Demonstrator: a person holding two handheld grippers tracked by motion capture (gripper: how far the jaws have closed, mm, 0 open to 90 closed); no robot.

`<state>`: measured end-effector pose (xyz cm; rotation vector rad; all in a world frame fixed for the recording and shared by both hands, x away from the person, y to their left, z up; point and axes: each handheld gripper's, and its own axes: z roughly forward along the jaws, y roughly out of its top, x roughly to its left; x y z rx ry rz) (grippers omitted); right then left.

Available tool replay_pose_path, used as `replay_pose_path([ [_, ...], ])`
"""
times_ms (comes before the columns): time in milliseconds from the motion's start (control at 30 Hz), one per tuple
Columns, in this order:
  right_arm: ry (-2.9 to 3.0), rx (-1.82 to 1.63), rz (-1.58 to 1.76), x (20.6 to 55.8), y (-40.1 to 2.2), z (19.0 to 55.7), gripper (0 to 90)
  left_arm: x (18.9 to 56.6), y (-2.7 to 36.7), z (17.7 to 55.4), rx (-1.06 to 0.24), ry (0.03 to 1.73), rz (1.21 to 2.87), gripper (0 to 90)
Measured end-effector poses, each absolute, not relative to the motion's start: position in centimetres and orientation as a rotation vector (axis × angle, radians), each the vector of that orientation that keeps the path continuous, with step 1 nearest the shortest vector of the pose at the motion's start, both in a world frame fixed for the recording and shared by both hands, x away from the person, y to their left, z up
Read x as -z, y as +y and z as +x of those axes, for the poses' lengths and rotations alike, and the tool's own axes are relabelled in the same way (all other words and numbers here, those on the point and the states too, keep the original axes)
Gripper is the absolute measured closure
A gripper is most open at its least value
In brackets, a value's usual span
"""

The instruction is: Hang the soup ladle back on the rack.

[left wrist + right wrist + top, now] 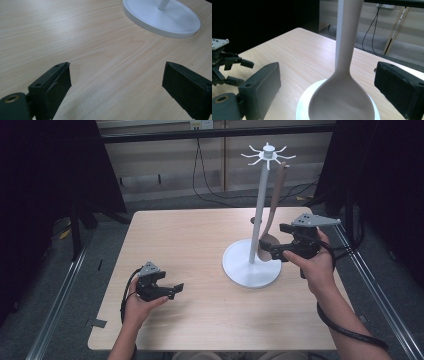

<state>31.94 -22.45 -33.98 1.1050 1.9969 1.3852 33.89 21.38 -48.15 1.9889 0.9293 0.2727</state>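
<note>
Leftward, the left tool (170,290) idles wide open above bare worktop (200,250). Rightward, the spoon (342,100) hangs from the white stand (260,220), bowl low between the right tool's (272,249) spread jaws, untouched; it looks light, rigid and smooth, best pinched at the narrow neck.

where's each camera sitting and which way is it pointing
High view: above the person's side, looking forward and down on the table; both forearms, left gripper and right gripper show.
Left gripper view: rides the left gripper, faces the tabletop between its open jaws.
Right gripper view: rides the right gripper, faces the hanging spoon between open jaws.
Shared: all three show the white stand.
</note>
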Motion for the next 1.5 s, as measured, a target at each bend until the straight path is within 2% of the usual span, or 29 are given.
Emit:
replay_pose_path([
  [333,2.032,-1.37,1.112,35.2,-22.8,31.4,3.4,48.2,21.3,33.9,-0.27,0.93,1.988,8.1],
  [1500,2.076,-1.328,1.122,39.9,-23.7,28.4,3.1,48.1,21.3,33.8,-0.275,0.923,1.983,8.2],
])
